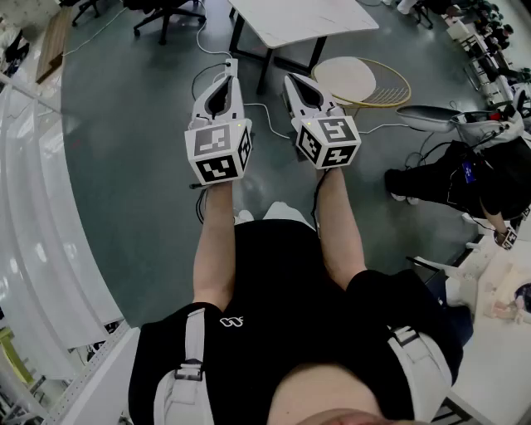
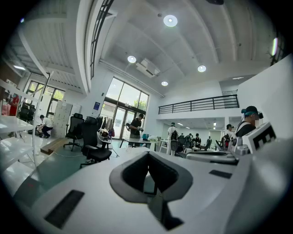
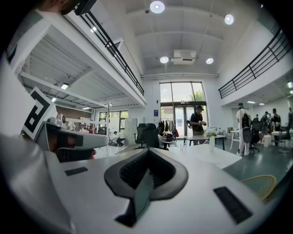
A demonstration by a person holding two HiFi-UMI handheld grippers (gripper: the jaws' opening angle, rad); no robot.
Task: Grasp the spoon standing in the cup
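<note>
No cup or spoon shows in any view. A person's two hands hold both grippers out in front, side by side above the grey floor. My left gripper [image 1: 231, 64] has its jaws together with nothing between them, and in the left gripper view it [image 2: 147, 154] points into an open hall. My right gripper [image 1: 291, 80] is likewise shut and empty. In the right gripper view it [image 3: 147, 151] faces a white table [image 3: 206, 155] and glass doors. The marker cubes sit near the wrists.
A white table [image 1: 299, 21] stands ahead, with a round wicker-rimmed disc [image 1: 365, 80] on the floor to its right. Cables trail across the floor [image 1: 124, 124]. White shelving [image 1: 33, 216] runs along the left. A person in black [image 1: 465, 178] is at the right beside a desk [image 1: 498, 282].
</note>
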